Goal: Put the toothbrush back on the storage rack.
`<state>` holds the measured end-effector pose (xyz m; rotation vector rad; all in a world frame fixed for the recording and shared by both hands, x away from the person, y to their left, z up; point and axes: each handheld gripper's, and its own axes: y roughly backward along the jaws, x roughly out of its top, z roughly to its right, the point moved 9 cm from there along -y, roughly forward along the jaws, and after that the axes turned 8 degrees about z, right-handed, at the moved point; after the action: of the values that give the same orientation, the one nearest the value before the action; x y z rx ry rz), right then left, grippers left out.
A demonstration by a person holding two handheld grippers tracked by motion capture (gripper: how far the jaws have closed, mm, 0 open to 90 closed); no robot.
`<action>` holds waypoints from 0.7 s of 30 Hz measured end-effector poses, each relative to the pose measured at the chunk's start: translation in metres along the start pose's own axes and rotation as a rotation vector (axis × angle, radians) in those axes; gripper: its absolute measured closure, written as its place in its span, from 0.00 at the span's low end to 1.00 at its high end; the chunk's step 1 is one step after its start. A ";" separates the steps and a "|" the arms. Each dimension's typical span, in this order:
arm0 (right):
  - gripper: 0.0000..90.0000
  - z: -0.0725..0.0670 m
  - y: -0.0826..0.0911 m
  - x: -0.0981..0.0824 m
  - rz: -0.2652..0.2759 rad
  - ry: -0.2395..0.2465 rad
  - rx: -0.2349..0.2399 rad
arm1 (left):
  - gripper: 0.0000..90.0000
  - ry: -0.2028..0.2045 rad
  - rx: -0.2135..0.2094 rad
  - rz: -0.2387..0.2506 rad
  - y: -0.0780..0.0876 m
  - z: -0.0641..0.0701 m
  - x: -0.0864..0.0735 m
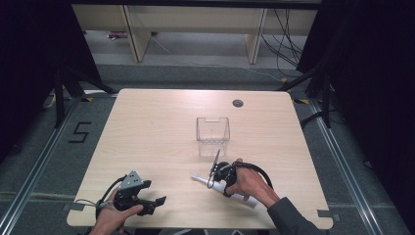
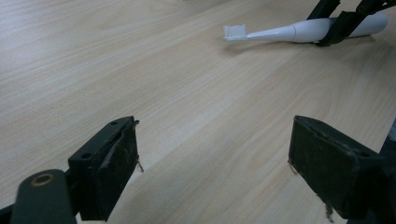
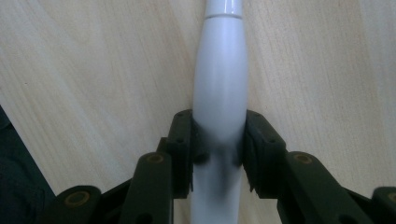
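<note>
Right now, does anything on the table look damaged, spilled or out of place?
Nothing stands out. The white electric toothbrush lies flat on the table, gripped by the right tongs; the clear container stands upright.

Toothbrush (image 1: 244,198) lies before bin (image 1: 213,136) on table (image 1: 156,127).

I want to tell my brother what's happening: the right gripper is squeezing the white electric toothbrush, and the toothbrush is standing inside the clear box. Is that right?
Not quite. The right gripper is squeezing the white electric toothbrush, but the toothbrush lies flat on the wooden table, outside the clear box. The high view shows it.
</note>
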<state>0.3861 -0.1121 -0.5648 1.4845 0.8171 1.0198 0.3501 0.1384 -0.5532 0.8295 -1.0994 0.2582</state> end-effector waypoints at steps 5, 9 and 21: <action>0.74 0.001 0.001 -0.003 0.014 0.007 0.014 | 0.17 -0.004 -0.003 -0.008 0.000 0.000 0.000; 0.74 0.000 0.005 -0.005 0.034 0.001 0.019 | 0.17 -0.005 -0.007 -0.007 0.000 -0.001 0.000; 0.74 0.003 0.022 -0.002 0.155 -0.032 0.032 | 0.17 -0.003 -0.011 -0.008 0.000 -0.001 0.000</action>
<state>0.3870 -0.1182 -0.5430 1.6067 0.7066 1.0984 0.3502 0.1391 -0.5533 0.8247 -1.0990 0.2444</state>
